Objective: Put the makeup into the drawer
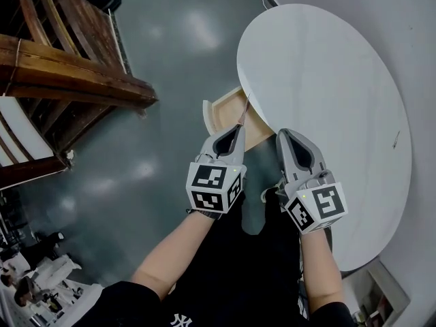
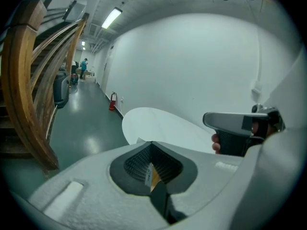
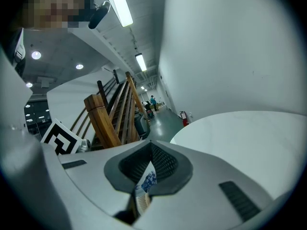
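- Your left gripper (image 1: 237,131) has its jaws pinched on a thin makeup stick (image 1: 242,113) (likely light, slippery); hold it mid-shaft.
- Your right gripper (image 1: 289,138) has its jaws clamped on a flimsy sachet (image 3: 145,182); the drawer (image 1: 223,116) is at twelve o'clock.

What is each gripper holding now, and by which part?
Left gripper is shut on a thin stick, pinched at its near end. Right gripper is shut on a blue-printed flat packet; which part cannot be told.
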`<action>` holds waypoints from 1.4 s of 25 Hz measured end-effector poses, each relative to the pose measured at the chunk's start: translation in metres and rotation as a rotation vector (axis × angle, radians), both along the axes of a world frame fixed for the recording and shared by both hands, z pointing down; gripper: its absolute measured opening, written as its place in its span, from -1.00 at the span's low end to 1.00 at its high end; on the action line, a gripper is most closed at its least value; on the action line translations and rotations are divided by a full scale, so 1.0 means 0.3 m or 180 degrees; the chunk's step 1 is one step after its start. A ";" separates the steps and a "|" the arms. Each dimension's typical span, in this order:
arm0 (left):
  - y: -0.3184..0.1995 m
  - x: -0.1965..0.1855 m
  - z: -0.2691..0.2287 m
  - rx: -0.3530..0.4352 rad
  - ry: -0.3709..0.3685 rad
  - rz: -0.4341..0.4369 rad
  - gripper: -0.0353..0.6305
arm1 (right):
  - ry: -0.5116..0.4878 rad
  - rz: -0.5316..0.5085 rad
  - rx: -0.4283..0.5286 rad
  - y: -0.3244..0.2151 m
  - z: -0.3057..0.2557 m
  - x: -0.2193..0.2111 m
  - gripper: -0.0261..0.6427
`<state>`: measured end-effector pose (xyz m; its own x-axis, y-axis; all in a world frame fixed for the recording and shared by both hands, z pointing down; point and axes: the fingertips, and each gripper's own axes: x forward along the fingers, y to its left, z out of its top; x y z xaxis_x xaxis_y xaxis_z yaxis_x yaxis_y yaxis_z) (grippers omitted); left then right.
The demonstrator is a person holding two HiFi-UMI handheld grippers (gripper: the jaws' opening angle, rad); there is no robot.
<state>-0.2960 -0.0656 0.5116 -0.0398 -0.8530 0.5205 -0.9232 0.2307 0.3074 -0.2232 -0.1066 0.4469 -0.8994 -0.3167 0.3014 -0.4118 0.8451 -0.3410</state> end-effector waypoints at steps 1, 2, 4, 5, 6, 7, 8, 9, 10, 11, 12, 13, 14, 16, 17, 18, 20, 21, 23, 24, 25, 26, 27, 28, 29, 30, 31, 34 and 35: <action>-0.005 -0.005 0.026 -0.0017 0.0026 -0.0012 -0.87 | 0.0013 0.0005 -0.0009 -0.002 0.016 -0.002 -0.88; -0.011 -0.009 0.050 -0.0029 0.0047 -0.0019 -0.87 | 0.0028 0.0015 -0.0019 -0.005 0.032 -0.004 -0.88; -0.025 -0.015 0.094 -0.0052 0.0070 -0.0023 -0.87 | 0.0053 0.0046 -0.0040 -0.014 0.065 -0.005 -0.88; -0.030 -0.018 0.115 -0.0062 0.0078 -0.0024 -0.87 | 0.0061 0.0064 -0.0050 -0.017 0.080 -0.004 -0.88; -0.035 -0.020 0.136 -0.0070 0.0091 -0.0029 -0.87 | 0.0068 0.0080 -0.0059 -0.020 0.095 -0.002 -0.88; -0.039 -0.021 0.156 -0.0073 0.0114 -0.0039 -0.87 | 0.0075 0.0093 -0.0066 -0.022 0.109 0.001 -0.88; -0.043 -0.023 0.177 -0.0073 0.0146 -0.0052 -0.87 | 0.0083 0.0104 -0.0071 -0.025 0.123 0.004 -0.88; -0.048 -0.024 0.198 -0.0070 0.0184 -0.0065 -0.87 | 0.0092 0.0115 -0.0076 -0.027 0.137 0.007 -0.88; -0.053 -0.025 0.219 -0.0064 0.0224 -0.0076 -0.87 | 0.0101 0.0129 -0.0082 -0.030 0.152 0.011 -0.88; -0.059 -0.025 0.239 -0.0057 0.0264 -0.0084 -0.87 | 0.0110 0.0144 -0.0087 -0.032 0.166 0.015 -0.88; -0.066 -0.025 0.258 -0.0048 0.0300 -0.0091 -0.87 | 0.0120 0.0158 -0.0091 -0.035 0.179 0.019 -0.88; -0.073 -0.024 0.275 -0.0039 0.0330 -0.0099 -0.87 | 0.0131 0.0168 -0.0095 -0.036 0.191 0.023 -0.88; -0.079 -0.024 0.290 -0.0035 0.0352 -0.0109 -0.87 | 0.0142 0.0173 -0.0099 -0.038 0.201 0.027 -0.88; -0.086 -0.026 0.324 -0.0054 0.0383 -0.0122 -0.86 | 0.0162 0.0175 -0.0106 -0.040 0.219 0.032 -0.88; -0.088 -0.029 0.342 -0.0075 0.0397 -0.0121 -0.86 | 0.0168 0.0174 -0.0111 -0.041 0.229 0.033 -0.88; -0.088 -0.032 0.362 -0.0101 0.0412 -0.0114 -0.86 | 0.0171 0.0169 -0.0116 -0.041 0.240 0.031 -0.88; -0.082 -0.039 0.395 -0.0144 0.0427 -0.0100 -0.86 | 0.0170 0.0144 -0.0126 -0.036 0.261 0.022 -0.88; -0.078 -0.043 0.407 -0.0155 0.0420 -0.0100 -0.86 | 0.0167 0.0124 -0.0131 -0.031 0.270 0.014 -0.88; -0.070 -0.053 0.422 -0.0167 0.0400 -0.0114 -0.86 | 0.0154 0.0079 -0.0144 -0.019 0.285 -0.002 -0.88; -0.065 -0.058 0.427 -0.0172 0.0392 -0.0128 -0.86 | 0.0146 0.0058 -0.0148 -0.014 0.291 -0.010 -0.88; -0.061 -0.063 0.430 -0.0175 0.0383 -0.0143 -0.86 | 0.0138 0.0041 -0.0151 -0.009 0.296 -0.017 -0.88; -0.057 -0.067 0.431 -0.0174 0.0374 -0.0155 -0.86 | 0.0130 0.0026 -0.0151 -0.005 0.299 -0.023 -0.88; -0.053 -0.070 0.429 -0.0169 0.0367 -0.0162 -0.86 | 0.0123 0.0015 -0.0150 -0.001 0.299 -0.027 -0.88; -0.051 -0.073 0.423 -0.0160 0.0357 -0.0167 -0.86 | 0.0116 0.0007 -0.0147 0.001 0.297 -0.032 -0.88; -0.049 -0.075 0.413 -0.0148 0.0343 -0.0169 -0.86 | 0.0109 0.0000 -0.0143 0.003 0.292 -0.035 -0.88; -0.048 -0.077 0.401 -0.0133 0.0324 -0.0170 -0.86 | 0.0102 -0.0003 -0.0139 0.003 0.286 -0.037 -0.88; -0.049 -0.076 0.385 -0.0113 0.0300 -0.0168 -0.86 | 0.0094 -0.0004 -0.0135 0.002 0.278 -0.038 -0.88; -0.057 -0.061 0.327 -0.0038 0.0240 -0.0122 -0.86 | 0.0063 0.0015 -0.0122 -0.004 0.248 -0.034 -0.88; -0.061 -0.051 0.304 -0.0010 0.0230 -0.0093 -0.86 | 0.0054 0.0024 -0.0114 -0.005 0.235 -0.031 -0.88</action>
